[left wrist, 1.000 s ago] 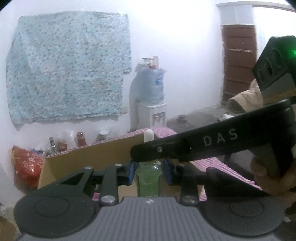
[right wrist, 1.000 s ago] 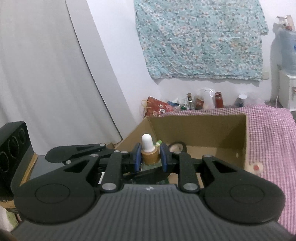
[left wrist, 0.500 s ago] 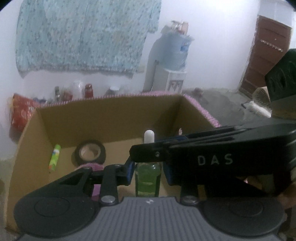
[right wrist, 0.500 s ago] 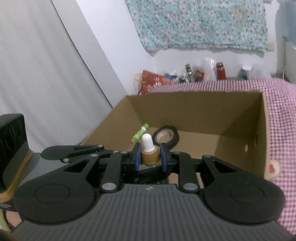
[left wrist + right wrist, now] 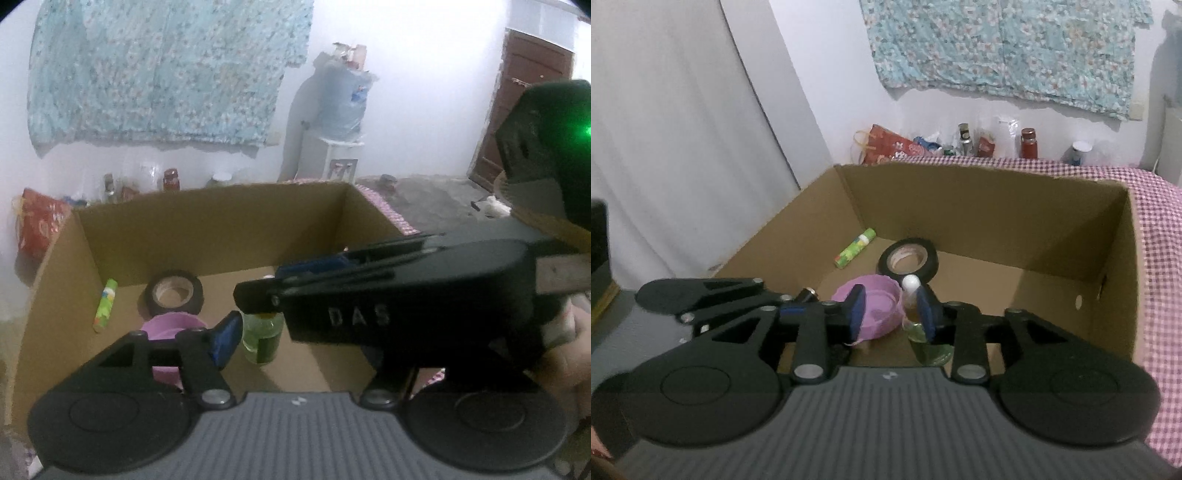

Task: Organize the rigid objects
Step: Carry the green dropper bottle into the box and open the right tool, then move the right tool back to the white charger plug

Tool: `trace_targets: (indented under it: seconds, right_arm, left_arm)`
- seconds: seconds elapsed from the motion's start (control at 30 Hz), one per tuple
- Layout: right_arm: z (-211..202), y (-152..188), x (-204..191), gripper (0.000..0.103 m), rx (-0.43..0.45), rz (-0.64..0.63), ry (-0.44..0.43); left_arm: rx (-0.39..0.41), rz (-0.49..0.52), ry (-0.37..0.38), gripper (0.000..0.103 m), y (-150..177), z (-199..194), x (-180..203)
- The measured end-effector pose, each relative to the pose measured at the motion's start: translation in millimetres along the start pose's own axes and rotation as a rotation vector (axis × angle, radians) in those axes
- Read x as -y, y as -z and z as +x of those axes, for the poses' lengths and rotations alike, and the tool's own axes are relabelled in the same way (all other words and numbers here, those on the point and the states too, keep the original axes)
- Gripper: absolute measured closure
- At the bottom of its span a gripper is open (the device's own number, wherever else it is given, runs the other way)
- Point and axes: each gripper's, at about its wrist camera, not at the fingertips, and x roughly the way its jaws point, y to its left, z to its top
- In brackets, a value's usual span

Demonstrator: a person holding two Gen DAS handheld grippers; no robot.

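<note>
A small bottle (image 5: 911,285) with a white cap, amber neck and green body (image 5: 261,340) stands upright on the floor of an open cardboard box (image 5: 979,173). My right gripper (image 5: 891,314) is over it, jaws opening. The bottle's neck is between the pads, close to the right pad, and the left pad is clear of it. My left gripper (image 5: 290,347) is also opening around the green body. Its left finger (image 5: 226,339) is just apart from the glass. Its other finger is hidden behind the right gripper's black body (image 5: 388,295), which crosses in front.
In the box (image 5: 207,192) lie a black tape roll (image 5: 908,258), a green glue stick (image 5: 855,247) and a pink bowl (image 5: 879,302) left of the bottle. A pink checked cloth (image 5: 1160,229) lies under the box. Jars (image 5: 1027,142) line the wall. A person's hand (image 5: 569,365) is at the right.
Both grippers sank into the box while shut on the bottle, left on its body and right on its neck. Both pairs of jaws have now spread off it.
</note>
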Motion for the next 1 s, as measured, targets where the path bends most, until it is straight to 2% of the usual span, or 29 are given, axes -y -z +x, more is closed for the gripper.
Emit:
trace_targets:
  seconds: [0.2, 0.27, 0.37, 0.53, 0.63, 0.83, 1.0]
  right_arm:
    - [-40, -2, 6, 0.062, 0.078, 0.062, 0.004]
    - [-63, 1, 9, 0.061, 0.110, 0.088, 0.001]
    - [-99, 12, 11, 0.059, 0.159, 0.127, 0.001]
    - [-162, 50, 15, 0.056, 0.228, 0.197, -0.003]
    - [-185, 83, 18, 0.056, 0.242, 0.262, -0.016]
    - [-182, 152, 18, 0.054, 0.204, 0.379, -0.071]
    - [-155, 179, 14, 0.053, 0.160, 0.462, -0.134]
  left_arm:
    - [0.058, 0.026, -0.002, 0.030, 0, -27, 8]
    - [0.085, 0.042, 0.008, 0.024, 3, -40, 12]
    - [0.118, 0.070, 0.022, 0.022, 13, -62, 19]
    - [0.130, 0.104, 0.063, 0.012, 42, -87, 31]
    - [0.118, 0.116, 0.079, 0.012, 61, -94, 35]
    - [0.068, 0.106, 0.052, 0.010, 100, -86, 42]
    - [0.019, 0.082, 0.008, 0.010, 119, -69, 42]
